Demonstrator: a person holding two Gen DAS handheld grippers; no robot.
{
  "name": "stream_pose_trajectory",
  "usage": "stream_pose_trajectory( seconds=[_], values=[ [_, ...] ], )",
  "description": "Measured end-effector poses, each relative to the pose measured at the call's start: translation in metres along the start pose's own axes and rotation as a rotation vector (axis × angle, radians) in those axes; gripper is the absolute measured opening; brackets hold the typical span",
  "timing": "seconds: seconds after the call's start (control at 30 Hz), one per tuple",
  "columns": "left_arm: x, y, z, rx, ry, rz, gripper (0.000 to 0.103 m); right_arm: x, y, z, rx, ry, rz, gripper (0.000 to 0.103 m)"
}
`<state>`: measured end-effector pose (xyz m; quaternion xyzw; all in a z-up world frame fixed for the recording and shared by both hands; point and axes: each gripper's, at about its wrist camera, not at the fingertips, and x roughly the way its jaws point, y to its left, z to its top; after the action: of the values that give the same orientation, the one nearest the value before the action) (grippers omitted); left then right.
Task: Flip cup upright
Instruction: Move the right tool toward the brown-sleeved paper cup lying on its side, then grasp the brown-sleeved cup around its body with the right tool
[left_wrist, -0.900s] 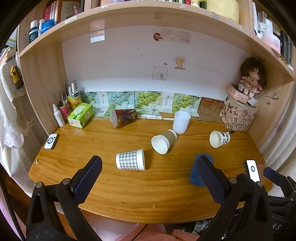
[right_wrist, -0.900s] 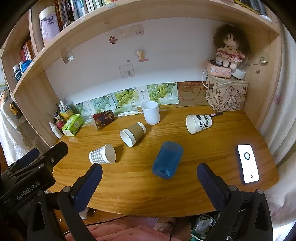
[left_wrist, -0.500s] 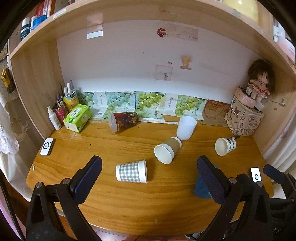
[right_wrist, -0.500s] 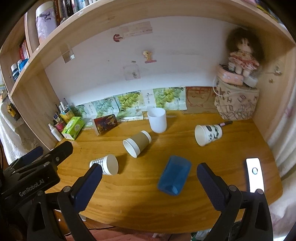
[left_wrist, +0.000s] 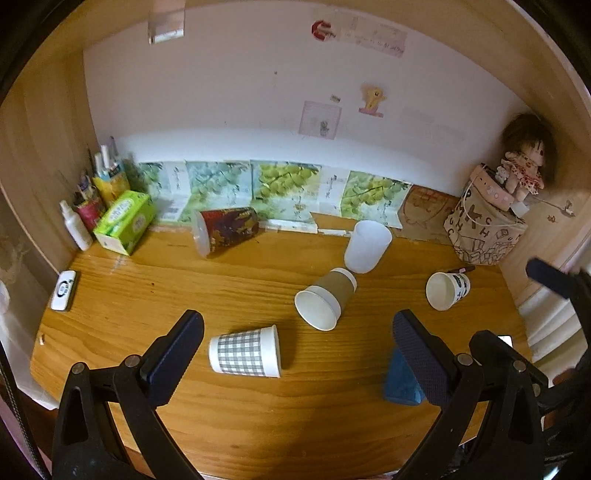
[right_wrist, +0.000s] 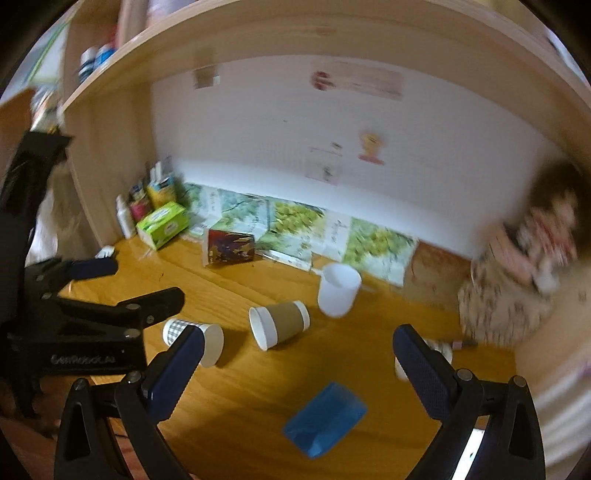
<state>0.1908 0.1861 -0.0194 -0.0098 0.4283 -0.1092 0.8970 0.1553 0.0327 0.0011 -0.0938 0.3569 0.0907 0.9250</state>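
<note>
Several cups lie on their sides on the wooden desk (left_wrist: 147, 295): a checked cup (left_wrist: 244, 355), a brown-sleeved cup (left_wrist: 325, 298), a panda cup (left_wrist: 447, 290), a dark patterned cup (left_wrist: 225, 230) and a blue cup (right_wrist: 325, 419). A white cup (left_wrist: 366, 246) stands upright. My left gripper (left_wrist: 295, 349) is open, with the checked cup between its fingers' line and beyond them. My right gripper (right_wrist: 297, 363) is open above the blue cup. The left view shows the blue cup (left_wrist: 400, 380) partly behind a finger.
A green tissue box (left_wrist: 125, 221) and bottles (left_wrist: 75, 230) stand at the back left. A doll on a patterned bag (left_wrist: 484, 229) sits back right. A small white device (left_wrist: 63, 290) lies at the left edge. Shelf walls close both sides.
Both grippers have moved forward and down toward the desk, so the cups look larger. The right view has swung left and is blurred. No cup has moved.
</note>
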Motion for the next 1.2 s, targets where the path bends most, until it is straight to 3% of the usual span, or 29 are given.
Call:
stream_pose_trajectory(
  seconds=[0.23, 0.33, 0.63, 0.8, 0.97, 1.1, 1.2],
  values=[
    [0.035, 0.009, 0.010, 0.001, 0.081, -0.055, 0.102, 0.029, 0.014, 0.012, -0.339, 0.008, 0.057, 0.103],
    [0.046, 0.016, 0.012, -0.007, 0.088, -0.069, 0.102, 0.050, 0.023, 0.009, -0.518, 0.041, 0.060, 0.103],
    [0.093, 0.033, 0.020, -0.058, 0.208, -0.130, 0.102, 0.112, 0.037, -0.012, -0.911, 0.153, 0.104, 0.102],
    [0.117, 0.038, 0.018, -0.062, 0.271, -0.126, 0.102, 0.151, 0.039, -0.020, -1.042, 0.207, 0.137, 0.102],
    [0.136, 0.046, 0.013, -0.093, 0.331, -0.201, 0.101, 0.180, 0.042, -0.029, -1.130, 0.239, 0.192, 0.102],
    [0.148, 0.053, 0.011, -0.110, 0.367, -0.202, 0.101, 0.197, 0.045, -0.036, -1.179, 0.259, 0.251, 0.100],
    [0.158, 0.062, 0.011, -0.156, 0.398, -0.245, 0.101, 0.207, 0.046, -0.039, -1.198, 0.271, 0.281, 0.099]
  ],
)
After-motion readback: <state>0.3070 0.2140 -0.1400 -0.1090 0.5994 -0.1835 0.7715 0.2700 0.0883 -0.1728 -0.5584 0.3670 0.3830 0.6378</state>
